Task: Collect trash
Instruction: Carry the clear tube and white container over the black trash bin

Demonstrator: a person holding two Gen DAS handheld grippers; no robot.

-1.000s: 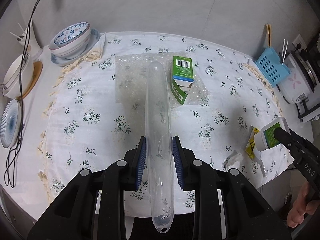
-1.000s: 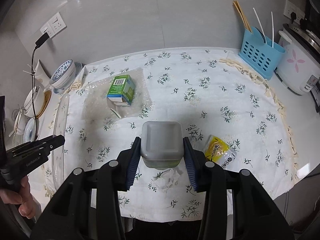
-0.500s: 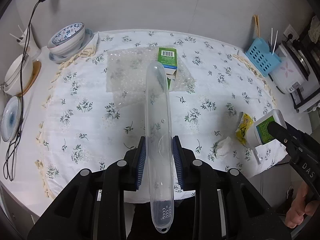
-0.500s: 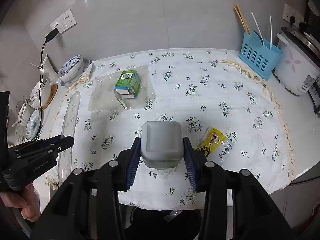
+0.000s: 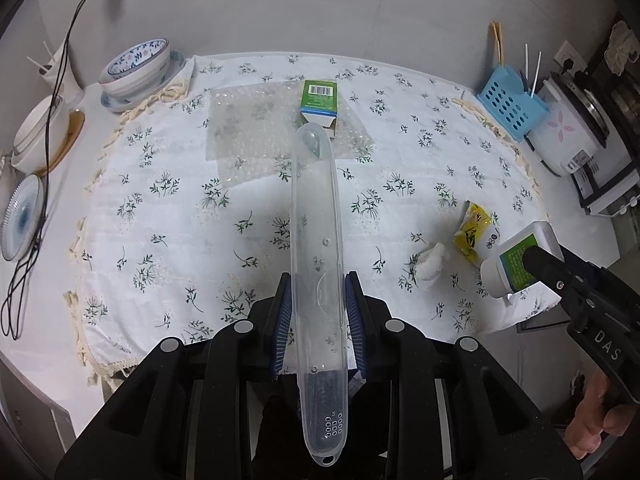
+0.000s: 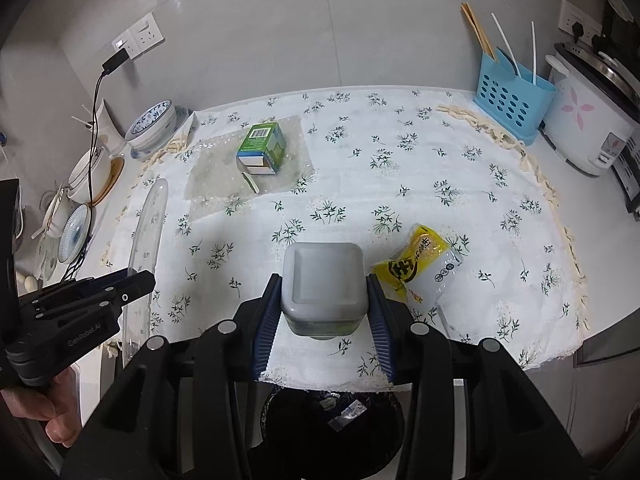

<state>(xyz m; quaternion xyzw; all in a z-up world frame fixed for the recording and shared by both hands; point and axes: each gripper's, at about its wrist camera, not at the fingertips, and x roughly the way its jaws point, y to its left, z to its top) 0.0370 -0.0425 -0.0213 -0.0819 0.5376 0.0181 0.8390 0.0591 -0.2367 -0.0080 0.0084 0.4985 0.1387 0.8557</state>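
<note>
The left tool [image 5: 318, 312] is pinching a long clear plastic case [image 5: 316, 240] between its blue pads, holding it above the near edge of the tabletop [image 5: 168, 216]. The right tool [image 6: 323, 308] is clamping a small square white bottle [image 6: 323, 280] over the tabletop's front edge, with a black trash bin [image 6: 332, 420] sitting below. A yellow wrapper [image 6: 416, 264], a crumpled tissue [image 5: 430, 264] and a green carton [image 6: 262, 146] on bubble wrap [image 5: 248, 136] are lying on the floral cloth.
</note>
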